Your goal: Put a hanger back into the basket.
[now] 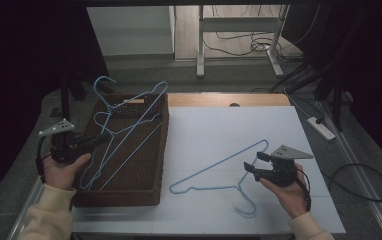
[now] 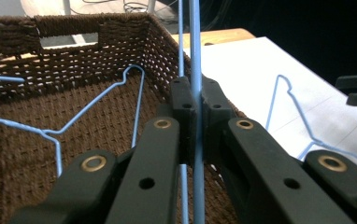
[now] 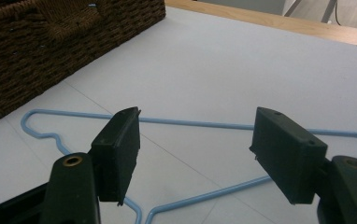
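White sheet-covered surface (image 1: 229, 130) with a bare wood strip along its far edge, grey floor, cables and a power strip (image 1: 321, 128) beyond. Dark brown woven basket (image 1: 129, 185) sat at the surface's left edge. Left tongs (image 2: 196, 100) were clamped on a light blue wire hanger (image 2: 196, 56) over the basket. Right tongs (image 3: 195, 154) stood wide, empty, above a second blue wire hanger (image 1: 219, 172) lying flat near the front right corner.

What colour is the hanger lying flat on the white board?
Light blue wire hanger; the right gripper view shows it best, lying on the white board.
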{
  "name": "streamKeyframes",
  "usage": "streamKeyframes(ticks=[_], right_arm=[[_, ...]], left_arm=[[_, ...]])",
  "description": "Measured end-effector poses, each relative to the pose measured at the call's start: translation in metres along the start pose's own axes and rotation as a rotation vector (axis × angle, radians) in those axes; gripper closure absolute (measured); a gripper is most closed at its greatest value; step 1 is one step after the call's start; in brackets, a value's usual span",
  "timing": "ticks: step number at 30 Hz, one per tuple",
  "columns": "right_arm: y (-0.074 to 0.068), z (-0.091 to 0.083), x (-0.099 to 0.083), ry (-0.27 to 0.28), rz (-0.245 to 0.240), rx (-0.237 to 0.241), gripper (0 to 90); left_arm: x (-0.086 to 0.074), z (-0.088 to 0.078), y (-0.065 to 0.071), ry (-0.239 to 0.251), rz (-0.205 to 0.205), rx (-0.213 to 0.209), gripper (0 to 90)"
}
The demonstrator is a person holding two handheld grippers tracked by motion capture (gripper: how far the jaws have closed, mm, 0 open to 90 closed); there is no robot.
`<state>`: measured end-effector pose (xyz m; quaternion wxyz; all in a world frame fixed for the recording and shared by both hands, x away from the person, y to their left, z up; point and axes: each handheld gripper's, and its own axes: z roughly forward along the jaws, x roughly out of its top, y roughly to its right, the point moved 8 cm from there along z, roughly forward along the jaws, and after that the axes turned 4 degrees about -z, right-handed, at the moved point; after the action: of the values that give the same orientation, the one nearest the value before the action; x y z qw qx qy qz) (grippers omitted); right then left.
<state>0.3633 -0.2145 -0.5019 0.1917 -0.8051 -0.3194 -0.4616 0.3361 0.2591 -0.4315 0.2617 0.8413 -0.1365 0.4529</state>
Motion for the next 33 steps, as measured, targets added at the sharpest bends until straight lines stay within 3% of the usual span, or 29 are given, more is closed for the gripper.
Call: streamKeyframes(ticks=[7,19,27,33], right_arm=[[0.001,0.0,-0.001,-0.006,0.0,-0.001,33.0],[0.001,0.002,-0.003,-0.012,0.003,-0.001,33.0],[0.0,0.003,-0.004,-0.016,0.004,0.0,33.0],[0.0,0.003,-0.004,-0.017,0.0,0.0,32.9]], left_arm=[[0.002,0.008,-0.007,-0.014,0.009,0.008,86.4],[-0.009,0.019,-0.021,-0.065,0.023,0.034,86.4],[-0.016,0.028,-0.022,-0.109,0.028,0.029,86.4],[-0.018,0.029,-0.021,-0.112,0.03,0.019,86.4]])
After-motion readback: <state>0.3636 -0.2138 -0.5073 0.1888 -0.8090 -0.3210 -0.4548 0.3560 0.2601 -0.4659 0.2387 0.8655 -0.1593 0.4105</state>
